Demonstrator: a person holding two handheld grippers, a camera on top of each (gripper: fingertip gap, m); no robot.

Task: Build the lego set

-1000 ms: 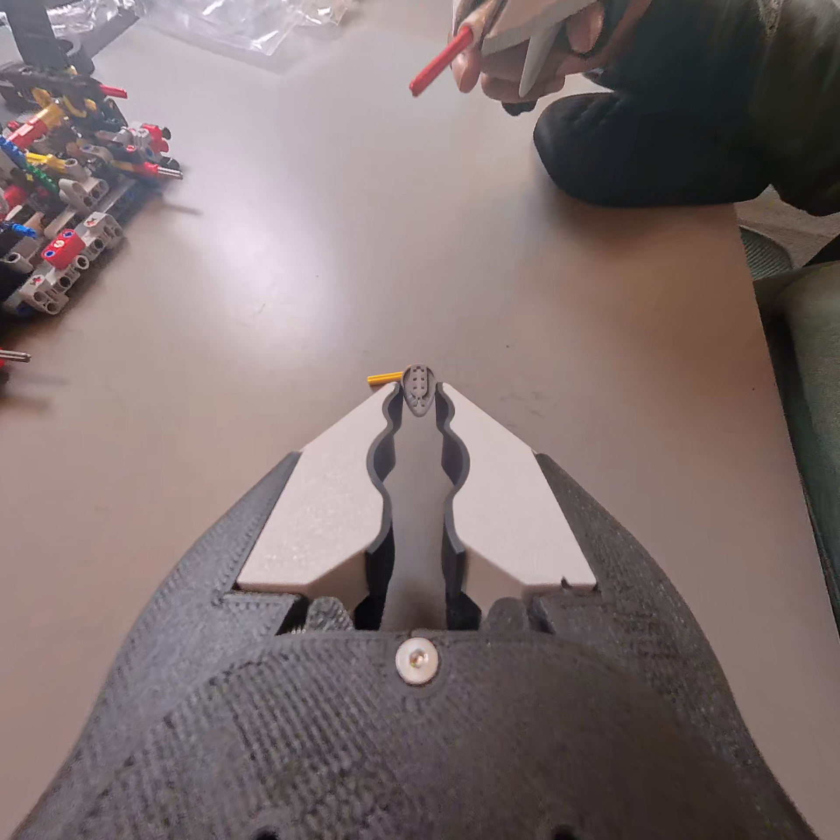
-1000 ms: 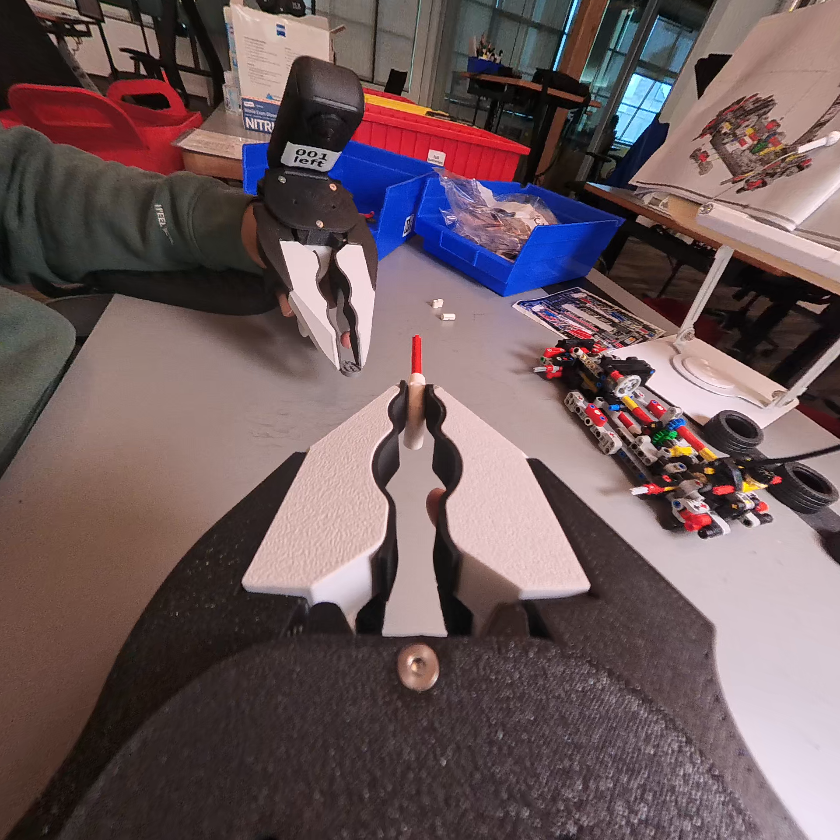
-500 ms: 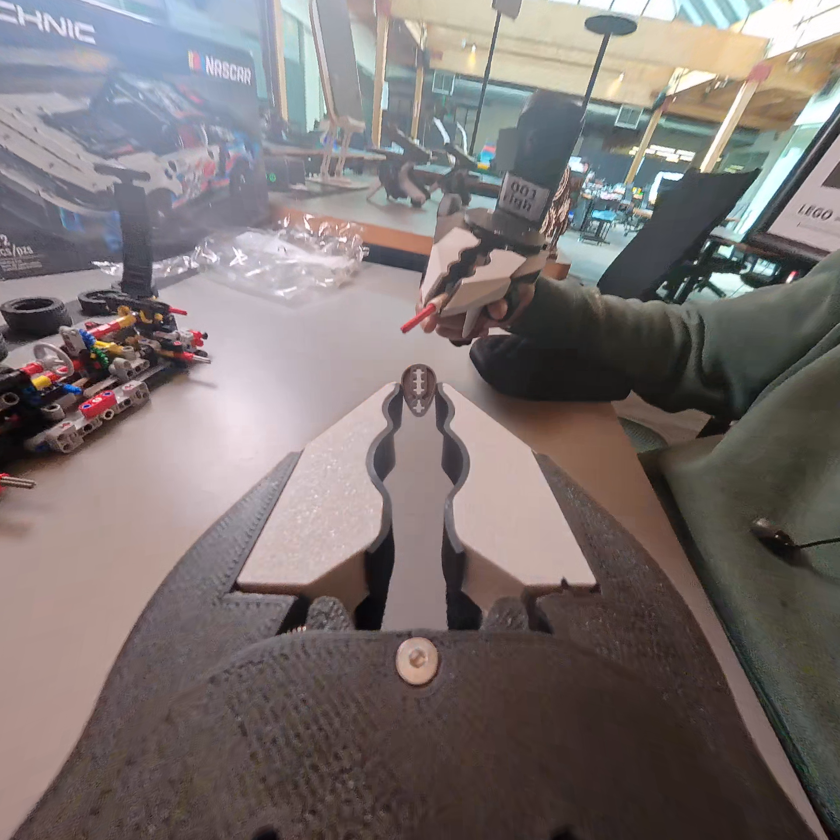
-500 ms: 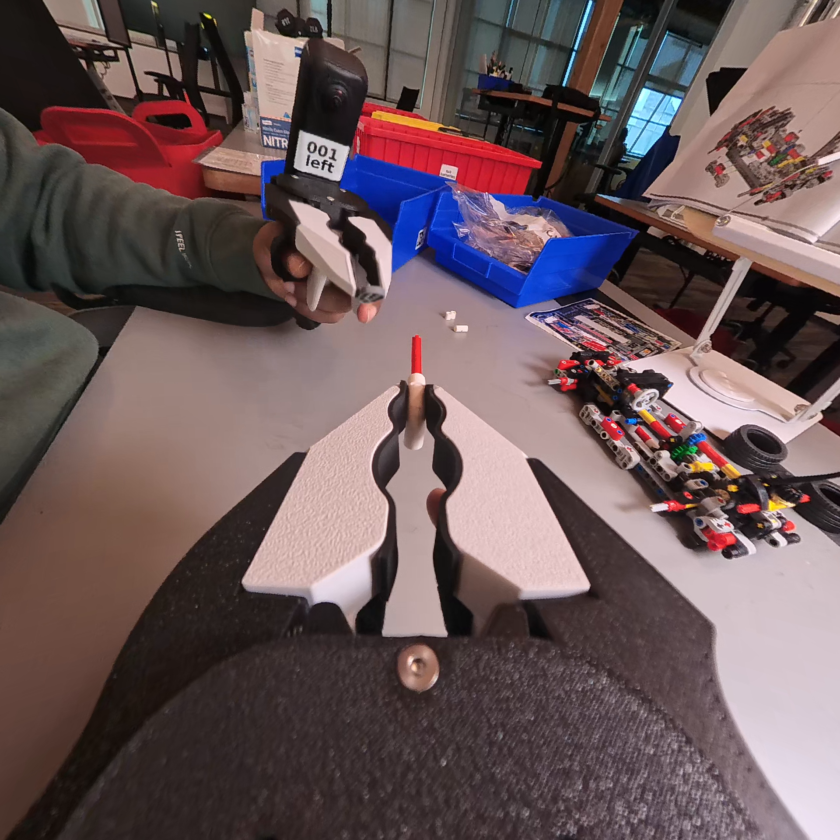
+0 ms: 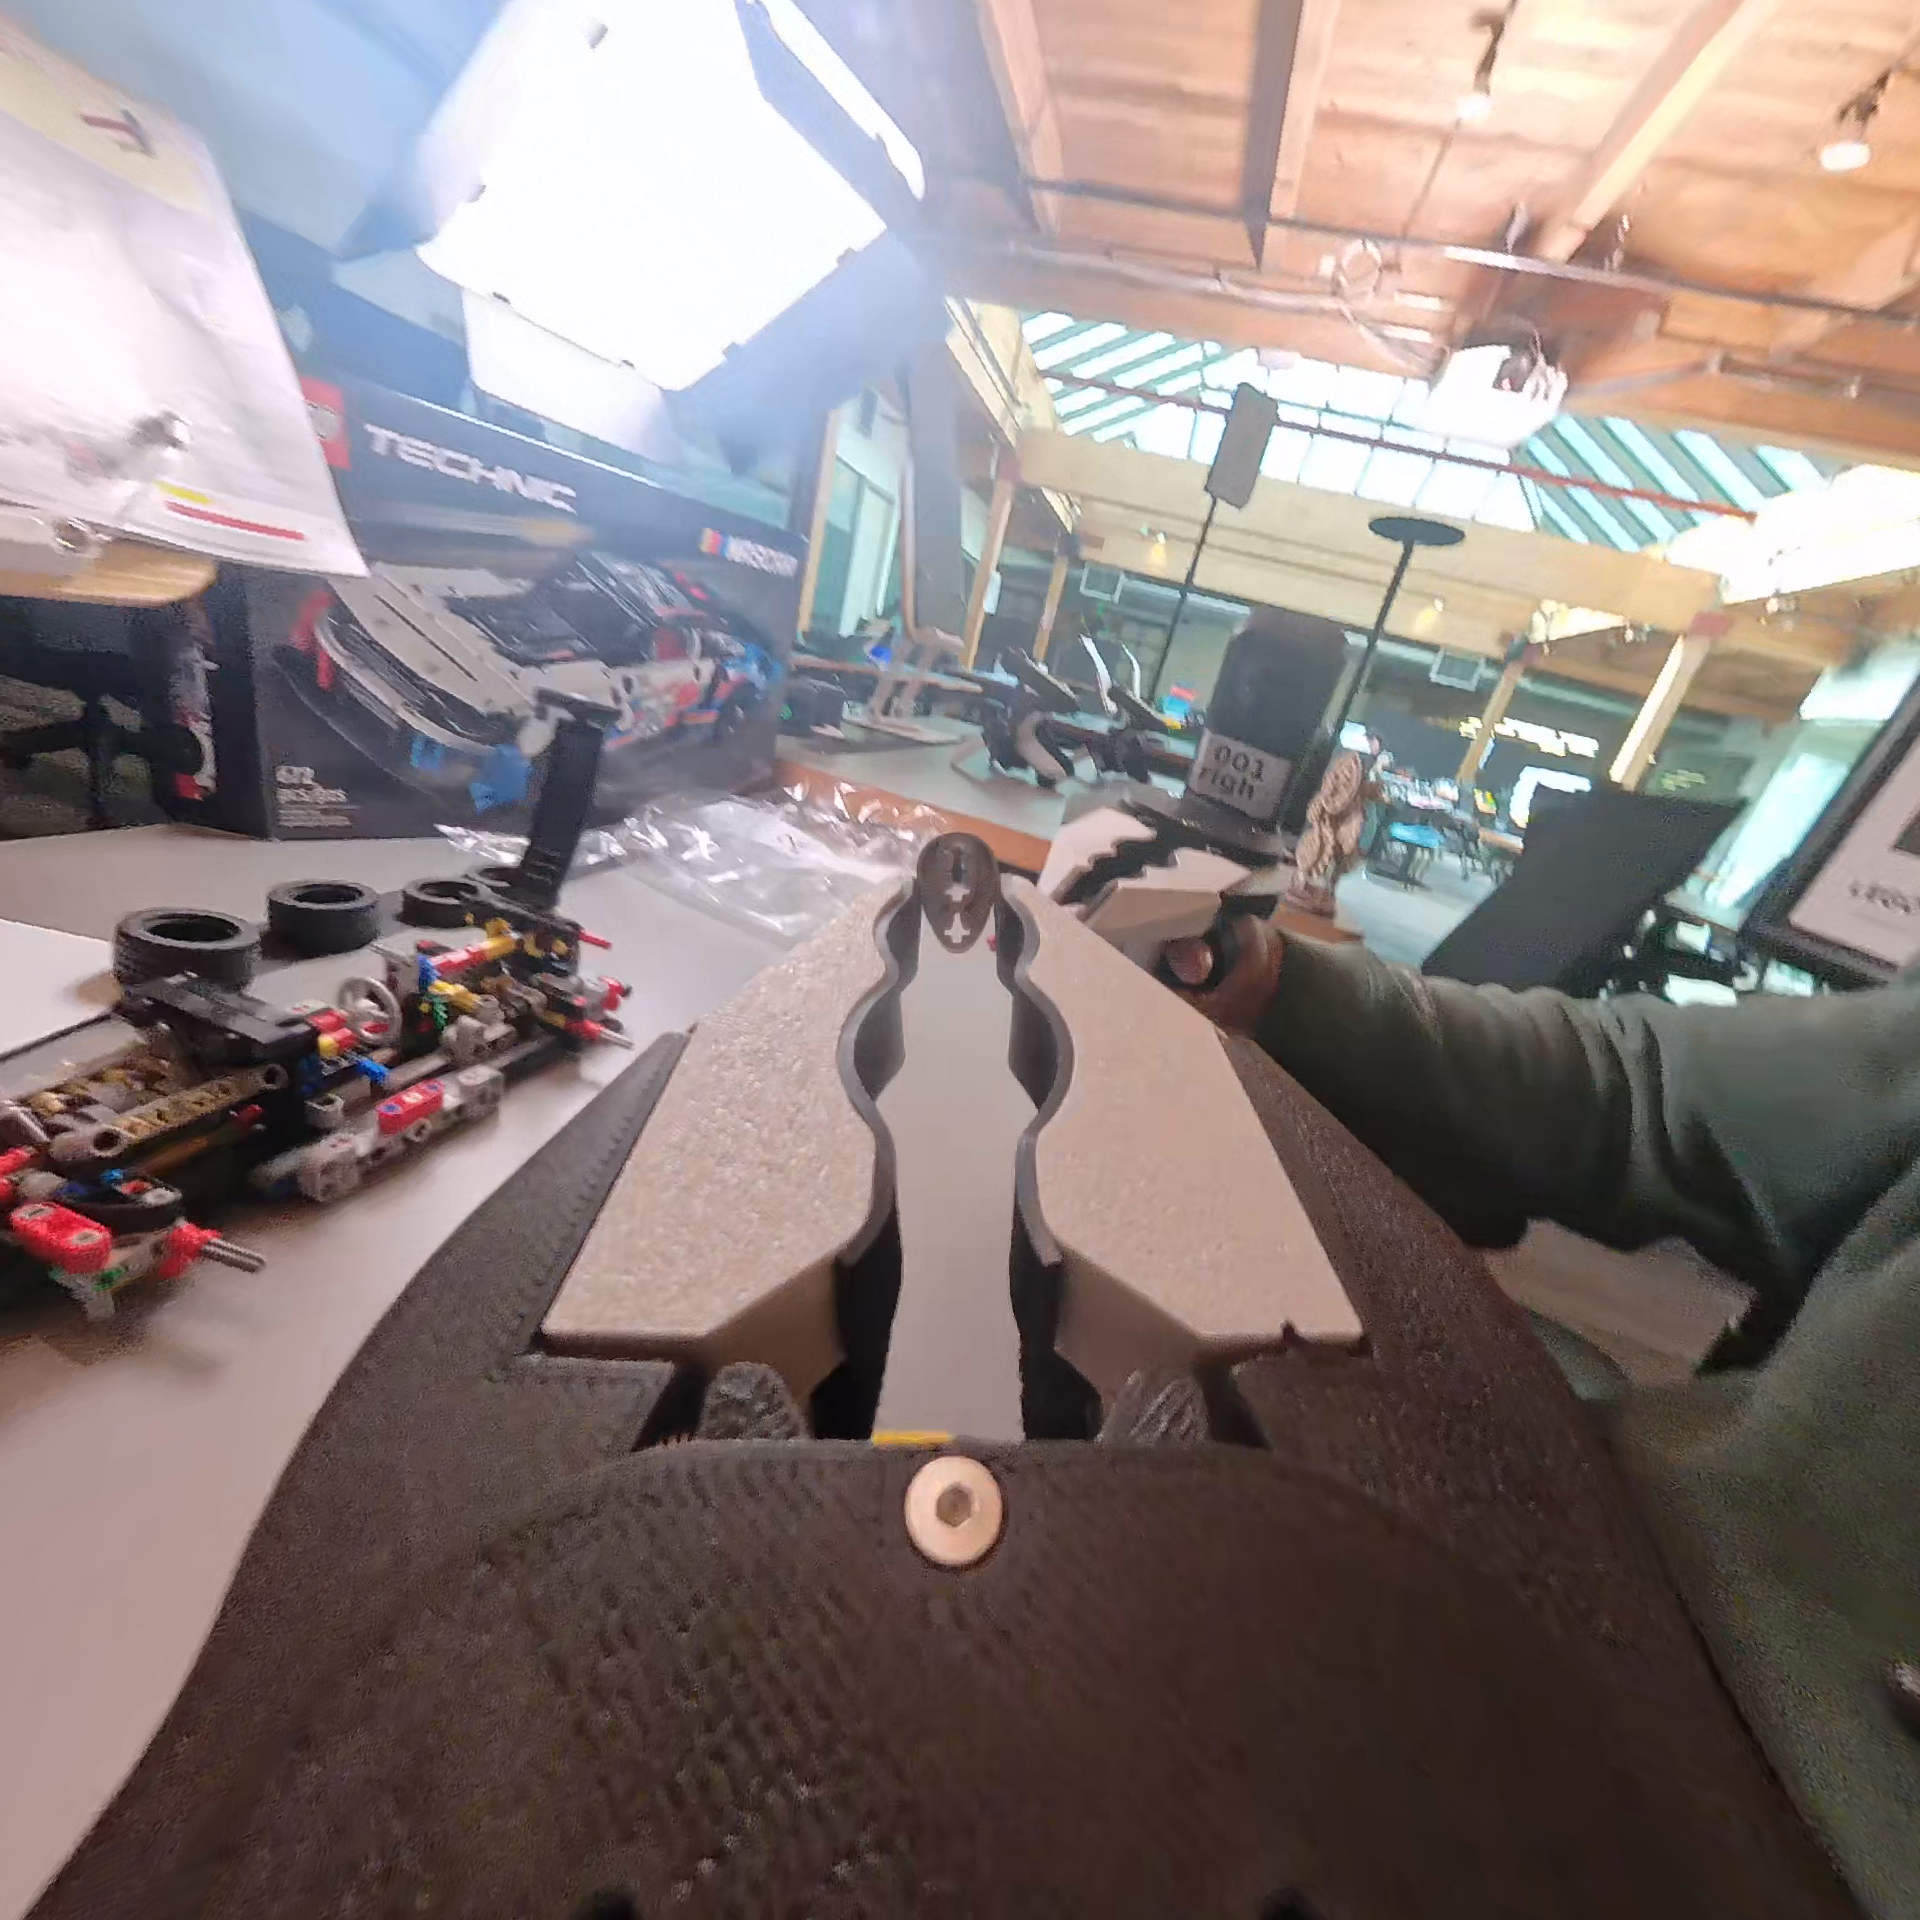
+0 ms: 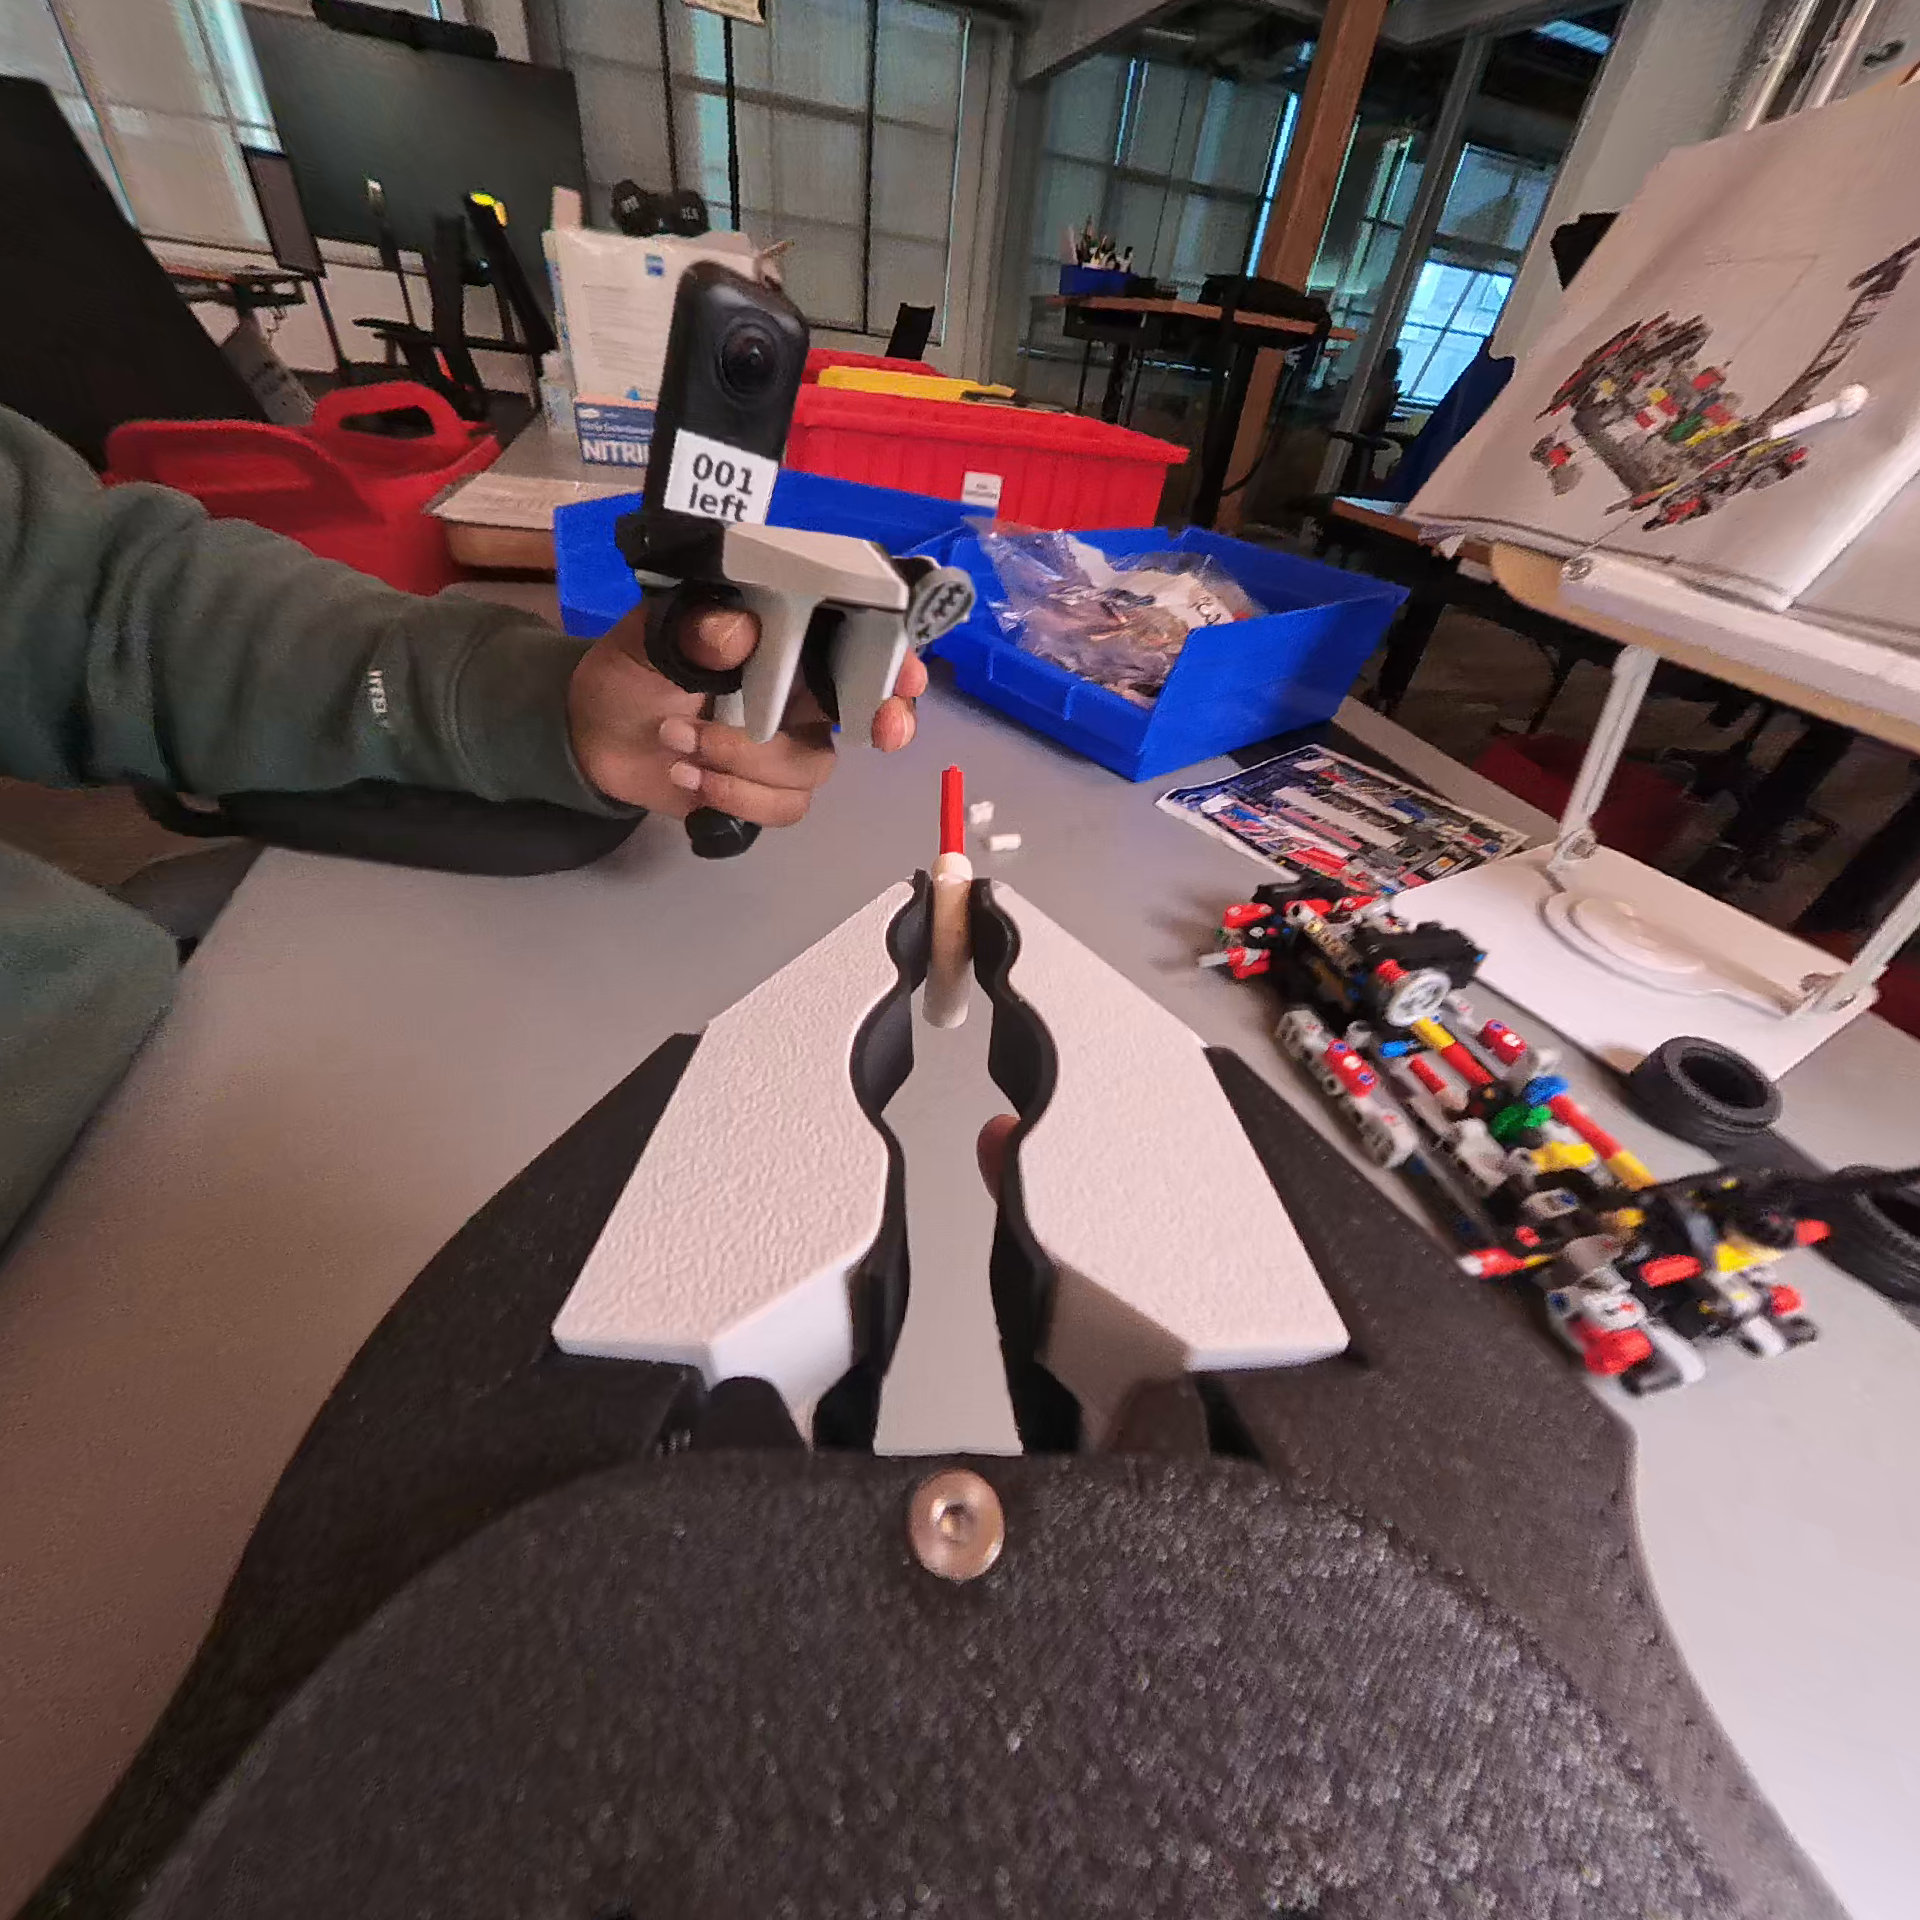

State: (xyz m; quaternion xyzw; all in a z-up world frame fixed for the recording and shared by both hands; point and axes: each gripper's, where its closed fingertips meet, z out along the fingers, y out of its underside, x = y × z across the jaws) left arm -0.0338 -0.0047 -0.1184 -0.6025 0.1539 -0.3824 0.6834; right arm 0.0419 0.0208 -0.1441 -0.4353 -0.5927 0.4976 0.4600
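Observation:
My left gripper [image 5: 958, 920] is shut on a small dark grey cam-shaped piece [image 5: 958, 902] with cross-shaped holes, pinched at the fingertips and held in the air. The right wrist view shows it too [image 6: 940, 606], level and well above the table. My right gripper [image 6: 948, 896] is shut on a white sleeve [image 6: 948, 951] with a red axle [image 6: 950, 810] sticking out forward. It hovers over the grey table [image 6: 416, 987], just below and in front of the left gripper. The right gripper also shows in the left wrist view [image 5: 1143, 894].
A partly built toy car chassis [image 6: 1455, 1101] lies on the table, with black tyres [image 6: 1704, 1091] beside it. There are also blue bins [image 6: 1195, 707], a leaflet [image 6: 1340, 821], two small white pieces [image 6: 992, 826], a booklet on a stand [image 6: 1714, 416], a boxed set [image 5: 520, 665] and plastic bags [image 5: 748, 862]. Across from one pair of fingers to the other is roughly 9 cm.
My left gripper has tipped up from facing the table to level and risen, still holding the grey piece. The right gripper has barely moved and still holds the sleeve and axle.

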